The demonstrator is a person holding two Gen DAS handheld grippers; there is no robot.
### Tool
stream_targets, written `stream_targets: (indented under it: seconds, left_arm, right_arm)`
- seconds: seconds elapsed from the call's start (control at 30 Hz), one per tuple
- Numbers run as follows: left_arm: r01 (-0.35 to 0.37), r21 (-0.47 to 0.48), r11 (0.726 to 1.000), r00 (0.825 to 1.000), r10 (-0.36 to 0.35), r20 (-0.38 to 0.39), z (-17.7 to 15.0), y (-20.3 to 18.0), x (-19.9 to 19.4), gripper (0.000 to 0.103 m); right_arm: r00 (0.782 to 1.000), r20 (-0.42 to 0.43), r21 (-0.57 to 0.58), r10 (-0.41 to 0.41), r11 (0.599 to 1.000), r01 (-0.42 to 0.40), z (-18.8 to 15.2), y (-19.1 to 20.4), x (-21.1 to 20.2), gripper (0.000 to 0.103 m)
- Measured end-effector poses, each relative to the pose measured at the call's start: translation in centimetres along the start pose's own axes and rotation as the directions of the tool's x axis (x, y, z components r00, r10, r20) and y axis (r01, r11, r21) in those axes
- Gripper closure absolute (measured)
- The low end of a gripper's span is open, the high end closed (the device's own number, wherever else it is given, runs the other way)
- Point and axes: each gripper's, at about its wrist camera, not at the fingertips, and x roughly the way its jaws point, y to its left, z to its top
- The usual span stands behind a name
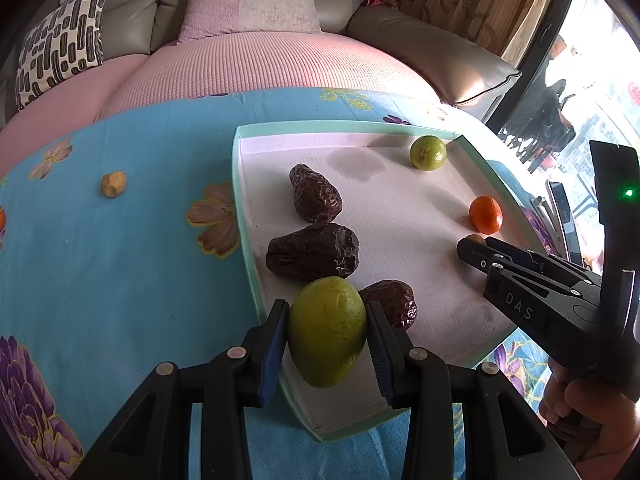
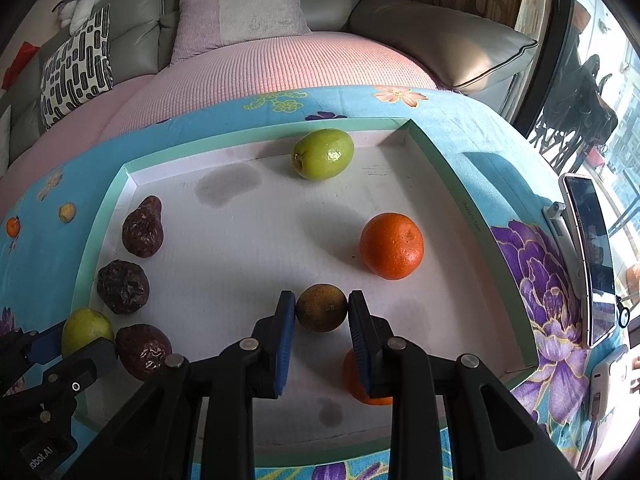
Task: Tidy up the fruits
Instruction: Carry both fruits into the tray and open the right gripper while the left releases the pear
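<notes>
My left gripper (image 1: pixel 327 316) is shut on a green fruit (image 1: pixel 326 340) over the near-left rim of the pale green tray (image 1: pixel 240 216); the same fruit (image 2: pixel 86 330) shows at the lower left of the right wrist view. My right gripper (image 2: pixel 322 307) is shut on a small round brown fruit (image 2: pixel 322 307) low over the tray's white floor (image 2: pixel 248 264). Three dark wrinkled dates (image 1: pixel 316 199) (image 1: pixel 313 251) (image 1: pixel 394 303) lie along the tray's left side. A second green fruit (image 2: pixel 323 153) sits at the far edge. One orange (image 2: pixel 391 245) lies at the right, and another orange (image 2: pixel 362 384) is half hidden under my right finger.
On the blue flowered cloth left of the tray lie a small yellowish fruit (image 1: pixel 113 184) and a tiny orange (image 2: pixel 13 226). A phone on a stand (image 2: pixel 592 256) and a white device (image 2: pixel 604 384) stand right of the tray. A pink-covered sofa (image 2: pixel 280 64) with cushions is behind.
</notes>
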Motion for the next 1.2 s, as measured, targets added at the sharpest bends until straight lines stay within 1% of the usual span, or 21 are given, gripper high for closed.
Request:
stream_targets:
  seconds: [0.23,0.57,0.93,1.07,1.2]
  left_arm:
    - [0.004,0.000,1.000,1.000,-0.004,-0.004,0.0,0.0,-0.1,0.061]
    - [-0.003,-0.005,1.000,1.000,0.004,0.019,0.3,0.2,-1.0,0.061]
    - [-0.007,-0.022,1.000,0.998,0.009,0.068,0.8,0.8,-2.9,0.060]
    - [-0.017,-0.047,0.999,0.996,0.021,0.085,0.8,1.5,-3.3,0.061]
    - [-0.038,-0.112,0.993,0.993,0.050,0.106,1.0,3.0,-3.5,0.060]
  right_arm:
    - [1.000,-0.001,-0.003,-0.001,1.000,0.001,0.0,0.0,0.0,0.074]
    - [1.000,0.018,-0.008,-0.001,1.000,0.001,0.0,0.1,-0.6,0.074]
    - [0.997,0.082,-0.017,0.000,1.000,0.002,0.4,0.3,-1.9,0.074]
    - [0.995,0.104,-0.030,0.001,1.000,0.002,0.6,0.6,-2.3,0.074]
    - [0.994,0.107,-0.029,0.001,1.000,0.002,0.7,0.6,-2.3,0.074]
